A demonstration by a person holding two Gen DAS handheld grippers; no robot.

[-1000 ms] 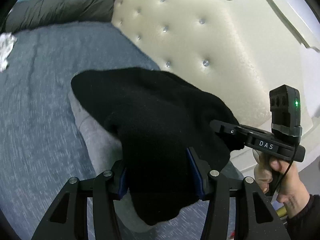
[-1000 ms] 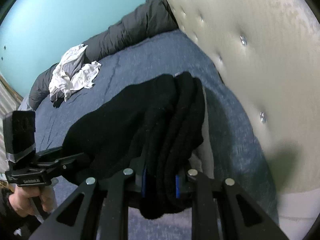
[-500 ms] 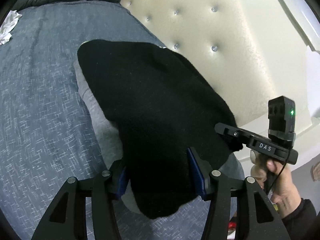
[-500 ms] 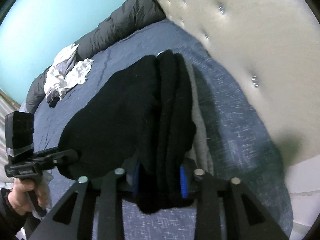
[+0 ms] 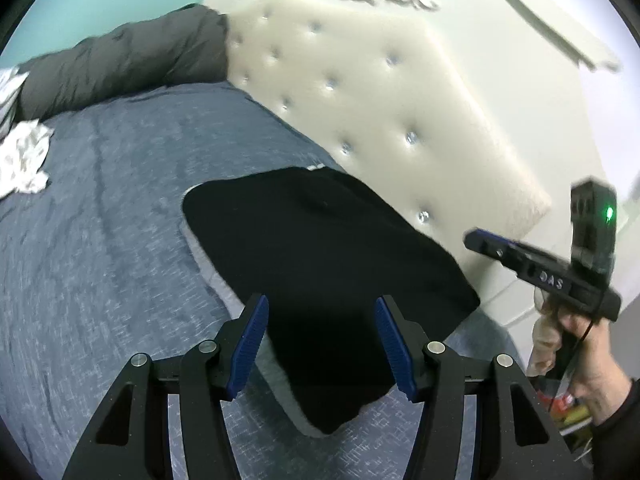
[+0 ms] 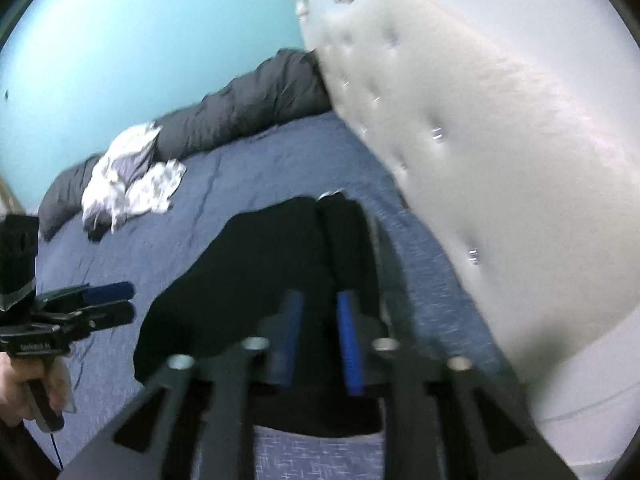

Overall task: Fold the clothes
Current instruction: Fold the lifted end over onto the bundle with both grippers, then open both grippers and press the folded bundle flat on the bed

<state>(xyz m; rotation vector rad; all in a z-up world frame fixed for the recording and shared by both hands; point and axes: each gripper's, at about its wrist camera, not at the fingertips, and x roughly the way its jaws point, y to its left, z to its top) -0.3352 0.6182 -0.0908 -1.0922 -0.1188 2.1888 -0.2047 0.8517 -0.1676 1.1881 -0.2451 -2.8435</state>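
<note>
Blue pads (image 5: 248, 344) of the left gripper (image 5: 320, 344) stand wide apart with nothing between them, hovering over the near edge of the folded black garment (image 5: 320, 248), which lies flat just ahead of and below the fingertips on the blue bedspread (image 5: 100, 220). A grey layer (image 5: 200, 248) peeks out beneath the black fabric along its left edge. To the right, level with the fingertips, the right gripper (image 5: 476, 240) is seen from the side, held in a hand (image 5: 580, 344) clear of the garment's corner. From its own blurred view, the right gripper (image 6: 318, 336) has its jaws parted with a narrow gap and empty, above the garment's near end (image 6: 260, 272). Beyond the garment to the right rises a cream tufted headboard (image 5: 380, 100); farther ahead a dark grey duvet (image 5: 120, 60) is bunched against a turquoise wall (image 6: 140, 40), and to the far left lies a crumpled white cloth (image 6: 128, 176).
</note>
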